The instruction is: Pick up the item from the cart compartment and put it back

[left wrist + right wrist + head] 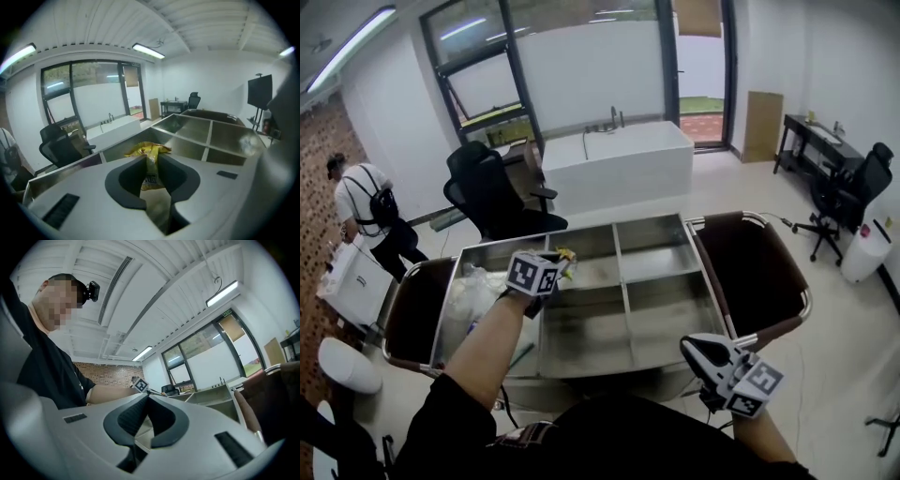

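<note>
A crumpled yellow snack packet point(146, 150) is pinched at its top between the dark pads of my left gripper point(149, 158). In the head view that packet point(566, 255) hangs over the back left compartment of the steel cart tray point(623, 281), with the left gripper point(555, 270) shut on it. My right gripper point(692, 347) hovers off the cart's front right corner, away from the tray. Its jaws point(147, 397) meet at the tips with nothing between them.
The tray is split into several compartments; the leftmost one holds clear plastic bags point(473, 291). Brown padded flaps point(750, 267) flank the cart. A black office chair point(492, 197) and a white counter point(619, 159) stand behind it. A person point(366, 211) stands at far left.
</note>
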### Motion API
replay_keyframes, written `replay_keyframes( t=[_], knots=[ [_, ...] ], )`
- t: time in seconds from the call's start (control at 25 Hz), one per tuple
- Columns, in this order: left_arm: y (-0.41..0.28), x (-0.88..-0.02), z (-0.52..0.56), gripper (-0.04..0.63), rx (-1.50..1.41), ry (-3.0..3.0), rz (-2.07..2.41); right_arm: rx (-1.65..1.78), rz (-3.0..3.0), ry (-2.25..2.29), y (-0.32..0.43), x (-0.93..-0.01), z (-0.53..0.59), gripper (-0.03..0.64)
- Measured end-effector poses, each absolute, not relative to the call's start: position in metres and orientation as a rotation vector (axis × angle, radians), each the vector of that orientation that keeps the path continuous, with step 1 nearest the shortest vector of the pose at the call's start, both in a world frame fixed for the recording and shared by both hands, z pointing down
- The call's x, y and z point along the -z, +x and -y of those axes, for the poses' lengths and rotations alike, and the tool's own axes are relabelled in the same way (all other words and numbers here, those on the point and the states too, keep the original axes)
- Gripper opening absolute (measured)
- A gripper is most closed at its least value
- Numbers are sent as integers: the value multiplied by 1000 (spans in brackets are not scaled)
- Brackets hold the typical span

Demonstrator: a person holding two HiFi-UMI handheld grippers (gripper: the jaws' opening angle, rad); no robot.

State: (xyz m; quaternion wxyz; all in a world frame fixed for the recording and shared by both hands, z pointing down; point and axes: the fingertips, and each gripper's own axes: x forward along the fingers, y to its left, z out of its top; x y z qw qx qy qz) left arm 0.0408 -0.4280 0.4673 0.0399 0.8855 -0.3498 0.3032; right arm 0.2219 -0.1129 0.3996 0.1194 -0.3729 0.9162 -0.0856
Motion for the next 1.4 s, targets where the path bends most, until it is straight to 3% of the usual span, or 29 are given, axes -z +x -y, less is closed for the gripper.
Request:
replay_keyframes(
  t=[0.04,0.12,0.2,0.36,0.48,0.56,0.88,1.4],
  knots=[
    [41,-476,433,82,-964,2688,1069,250,-2667,-1092,224,-398,111,-3],
    [43,-484,436,234,-970,2660,1043,249,-2674,-1135,232,-404,109,-3],
    [44,-476,432,308,-902,2683,1043,246,-2685,-1174,239,-411,108,-3],
    [38,-440,406,308,-672,2759,1006,263,-2683,-1151,229,-404,110,-3],
    [32,-433,401,308,-657,2758,1039,258,-2686,-1075,213,-391,116,-3],
    [29,-420,391,289,-563,2778,1046,250,-2698,-1020,199,-383,119,-3],
    [-4,-368,221,0,175,2889,595,293,-2790,-976,170,-392,141,-3],
    [-31,-384,159,-6,404,2825,546,297,-2912,-1065,148,-408,164,-6]
  ],
)
